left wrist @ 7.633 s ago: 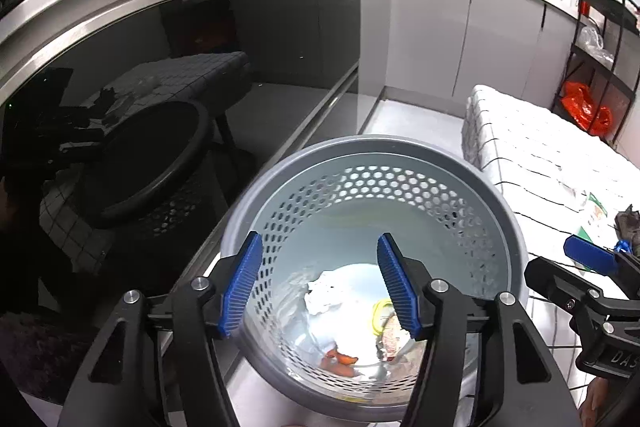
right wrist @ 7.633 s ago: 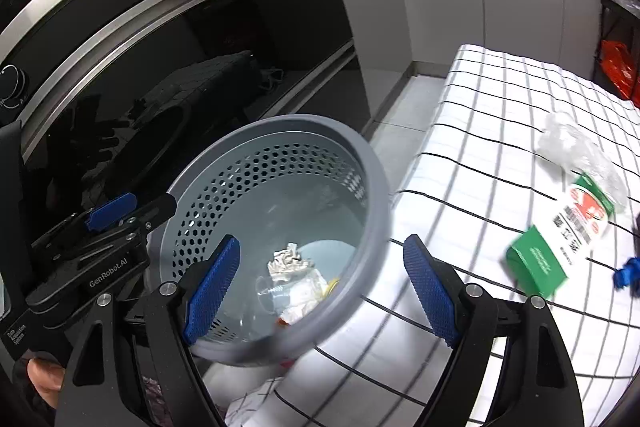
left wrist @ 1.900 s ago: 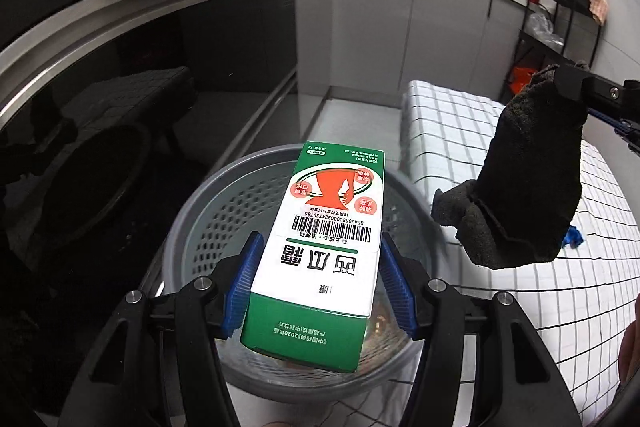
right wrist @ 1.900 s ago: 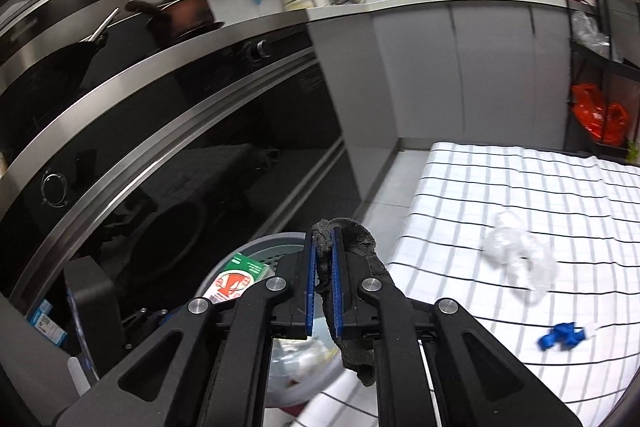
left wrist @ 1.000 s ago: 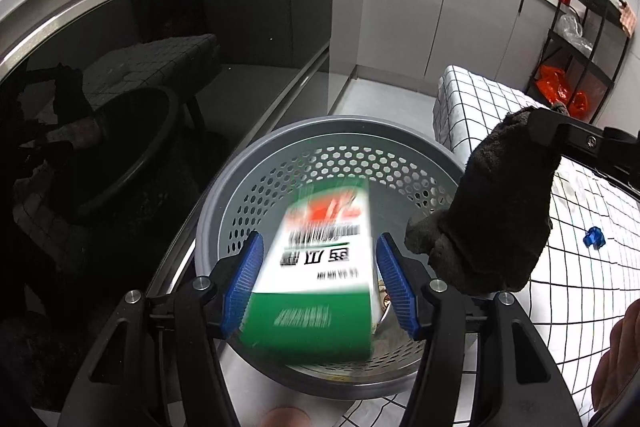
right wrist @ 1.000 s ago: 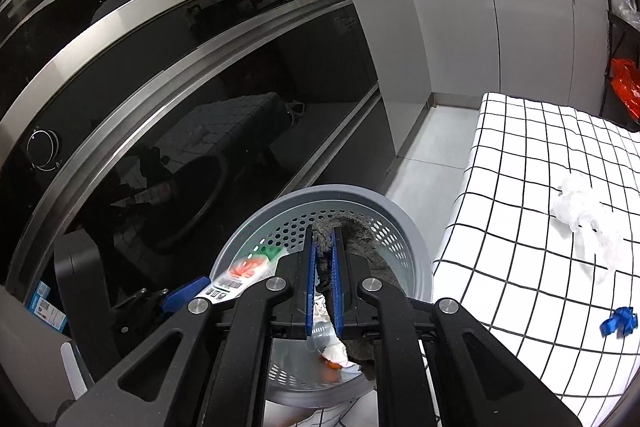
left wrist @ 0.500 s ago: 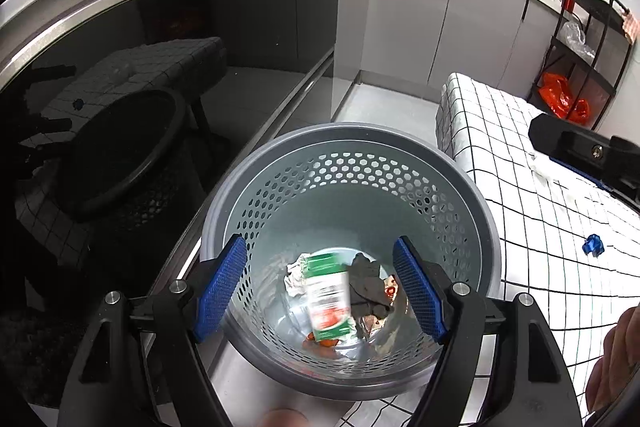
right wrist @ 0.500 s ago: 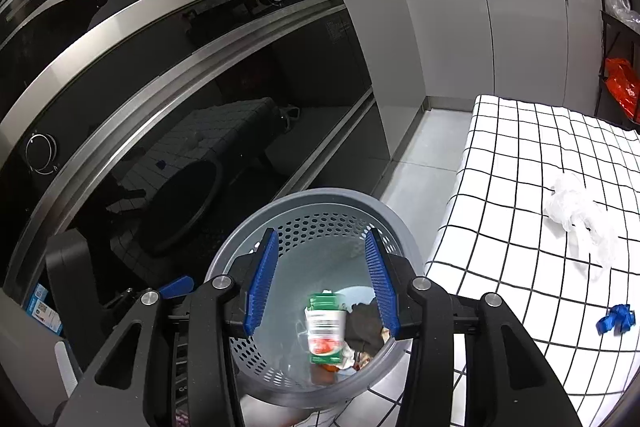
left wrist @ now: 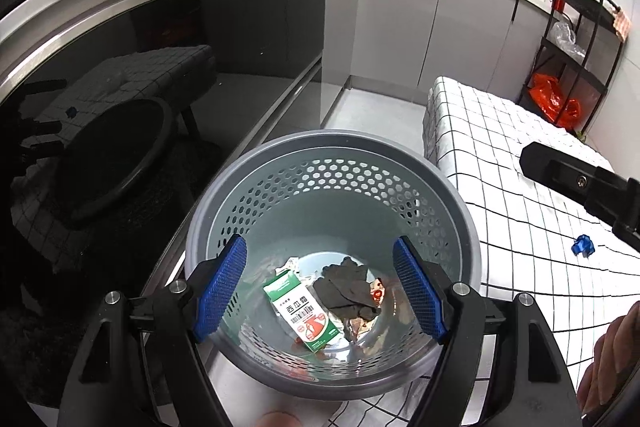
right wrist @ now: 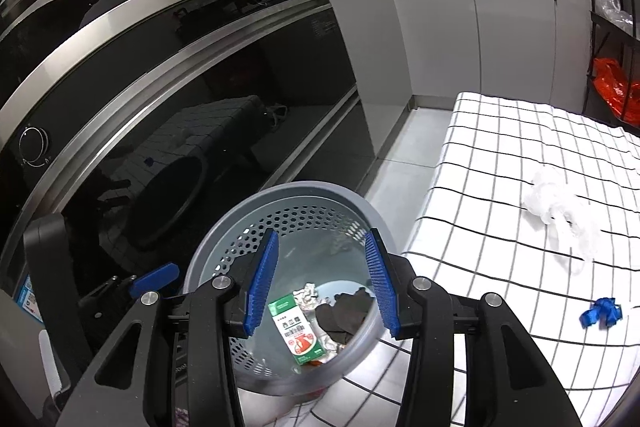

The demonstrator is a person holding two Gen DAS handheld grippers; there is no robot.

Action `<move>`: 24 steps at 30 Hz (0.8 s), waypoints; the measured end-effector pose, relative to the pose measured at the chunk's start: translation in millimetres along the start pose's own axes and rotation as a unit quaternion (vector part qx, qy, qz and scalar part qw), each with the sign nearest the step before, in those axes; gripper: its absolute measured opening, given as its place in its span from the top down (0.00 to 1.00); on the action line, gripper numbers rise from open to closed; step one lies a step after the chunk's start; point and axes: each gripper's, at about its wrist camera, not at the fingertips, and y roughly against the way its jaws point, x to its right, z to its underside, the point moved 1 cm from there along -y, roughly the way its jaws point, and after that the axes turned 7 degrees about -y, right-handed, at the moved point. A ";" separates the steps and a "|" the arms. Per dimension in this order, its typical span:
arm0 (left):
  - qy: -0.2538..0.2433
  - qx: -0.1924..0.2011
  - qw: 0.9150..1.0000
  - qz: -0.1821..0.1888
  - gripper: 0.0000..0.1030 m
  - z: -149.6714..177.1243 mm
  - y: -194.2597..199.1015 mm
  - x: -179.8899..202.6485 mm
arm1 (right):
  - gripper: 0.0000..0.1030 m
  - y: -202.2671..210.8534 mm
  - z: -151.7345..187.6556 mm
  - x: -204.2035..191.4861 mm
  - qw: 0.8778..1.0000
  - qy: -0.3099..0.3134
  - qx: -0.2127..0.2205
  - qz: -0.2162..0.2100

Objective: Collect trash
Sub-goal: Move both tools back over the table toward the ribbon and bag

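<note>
With both grippers hanging over the bin (left wrist: 332, 163) and nothing between their pads, the remaining trash lies off to the right on the checked cloth (right wrist: 500, 155). Left gripper (left wrist: 320, 291): jaws wide apart, empty. Right gripper (right wrist: 322, 287): jaws parted, narrower than the left's, empty too.

Key relation: in the right wrist view, the blue scrap (right wrist: 600, 313) sits to the right of the right gripper, well apart, roughly level with its fingertips in the picture; the white plastic wad (right wrist: 560, 211) lies further up the cloth, beyond and a bit left of the scrap. My judgement: the right gripper is the nearer one for both, since the left is on the far side of the bin from the cloth. The wad stretches diagonally, upper left to lower right in that view; the scrap is too small and crumpled to give an axis.

Bin stands at the cloth's left edge, just beside it; whether it touches, can't tell.

Counts:
- bin: one
- carton (left wrist: 304, 311) in bin: one, green and white, lying flat
- dark cloth (left wrist: 346, 291) in bin: one, touching the carton's right side
- small wrappers and crumpled bits in bin: several, can't count exactly
- still on the checked cloth: two, wad and scrap
- grippers: two, both empty
</note>
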 end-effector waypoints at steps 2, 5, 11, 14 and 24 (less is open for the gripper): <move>-0.004 0.002 1.000 0.001 0.28 0.0 0.7 4.0 | 0.55 3.5 0.8 4.7 1.000 -0.003 0.002 0.004; -0.008 0.003 1.000 0.007 0.28 -0.9 0.8 9.7 | 0.55 7.9 3.6 13.2 1.000 -0.008 0.001 0.013; -0.019 0.007 1.000 0.017 0.26 -1.1 2.2 25.8 | 0.52 19.1 12.1 34.8 0.999 -0.020 0.000 0.038; -0.027 0.011 0.999 0.025 0.25 -0.6 3.9 36.8 | 0.46 27.0 17.1 46.6 0.998 -0.025 0.003 0.052; -0.055 0.017 0.997 0.048 0.21 0.9 6.8 81.1 | 0.39 60.5 34.7 108.1 0.992 -0.058 0.009 0.113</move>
